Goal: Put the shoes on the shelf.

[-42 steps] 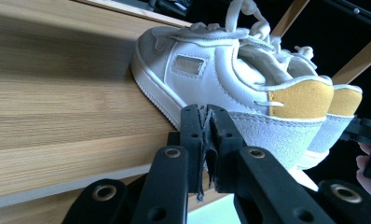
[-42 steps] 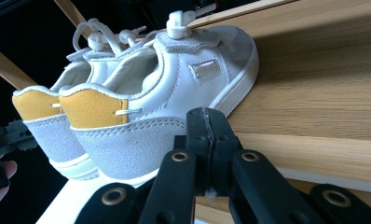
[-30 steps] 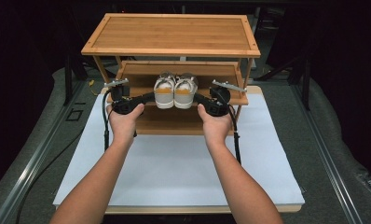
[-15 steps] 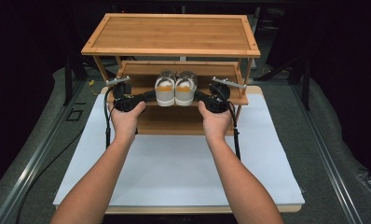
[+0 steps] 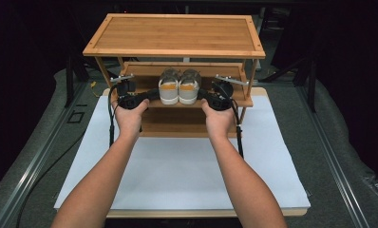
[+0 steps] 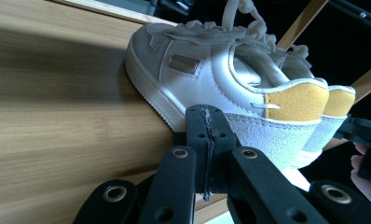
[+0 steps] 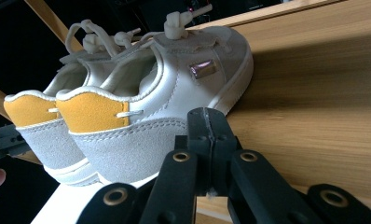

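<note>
Bare forearms, black hand-held gripper (image 5: 149, 96), trailing black cable (image 5: 112, 124)

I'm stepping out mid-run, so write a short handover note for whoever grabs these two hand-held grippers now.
Left hand-held gripper: jaws shut, holding nothing, tip against the left shoe's outer side.
Right hand-held gripper: jaws shut, holding nothing, tip against the right shoe's outer side.
Shoes: side by side on the rack's middle shelf, heels toward you.
Done: pair squeezed between the tips.
Left: probably moving the pair along or off the shelf.

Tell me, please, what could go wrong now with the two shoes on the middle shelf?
Both grippers, left gripper and right gripper, are shut and press the pair of shoes from outside, not clamping them. The shoes may slip out if lifted. Their heels sit at the front edge of the middle shelf and could drop.
</note>
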`<state>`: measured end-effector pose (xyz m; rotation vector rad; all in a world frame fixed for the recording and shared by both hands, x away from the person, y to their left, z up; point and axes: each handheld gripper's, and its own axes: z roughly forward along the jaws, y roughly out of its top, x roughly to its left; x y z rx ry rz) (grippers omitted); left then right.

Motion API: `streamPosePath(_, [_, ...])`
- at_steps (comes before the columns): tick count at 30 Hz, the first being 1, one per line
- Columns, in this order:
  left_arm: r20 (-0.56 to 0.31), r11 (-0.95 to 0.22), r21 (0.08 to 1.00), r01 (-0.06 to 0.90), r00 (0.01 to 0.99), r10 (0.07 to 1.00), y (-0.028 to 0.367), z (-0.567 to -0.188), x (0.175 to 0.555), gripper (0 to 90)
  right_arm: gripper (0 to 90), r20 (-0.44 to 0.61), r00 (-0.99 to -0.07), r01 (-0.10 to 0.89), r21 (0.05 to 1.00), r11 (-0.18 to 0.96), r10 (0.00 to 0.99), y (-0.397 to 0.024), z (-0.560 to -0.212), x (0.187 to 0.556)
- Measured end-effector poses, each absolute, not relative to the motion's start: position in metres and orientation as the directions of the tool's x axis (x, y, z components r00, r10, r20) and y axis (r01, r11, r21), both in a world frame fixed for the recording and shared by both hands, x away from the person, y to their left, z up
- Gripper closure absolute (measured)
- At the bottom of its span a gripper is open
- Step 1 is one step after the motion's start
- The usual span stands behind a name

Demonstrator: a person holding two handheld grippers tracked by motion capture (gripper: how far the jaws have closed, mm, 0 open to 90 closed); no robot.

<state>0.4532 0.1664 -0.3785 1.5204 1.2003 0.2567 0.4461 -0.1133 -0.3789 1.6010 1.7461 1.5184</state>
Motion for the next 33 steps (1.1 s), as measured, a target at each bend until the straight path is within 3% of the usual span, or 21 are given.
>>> streamPosePath(22, [-0.428, 0.15, 0.826, 0.544, 0.431, 0.794, 0.161, -0.378, 0.476, 89.9, 90.0, 0.425, -0.302, 0.525, 0.821, -0.223, 0.853, -0.115, -0.381, 0.468])
streamPosePath(33, [-0.426, 0.142, 0.824, 0.549, 0.434, 0.794, 0.159, -0.381, 0.481, 89.8, 90.0, 0.391, -0.292, 0.526, 0.828, -0.195, 0.873, -0.115, -0.38, 0.473])
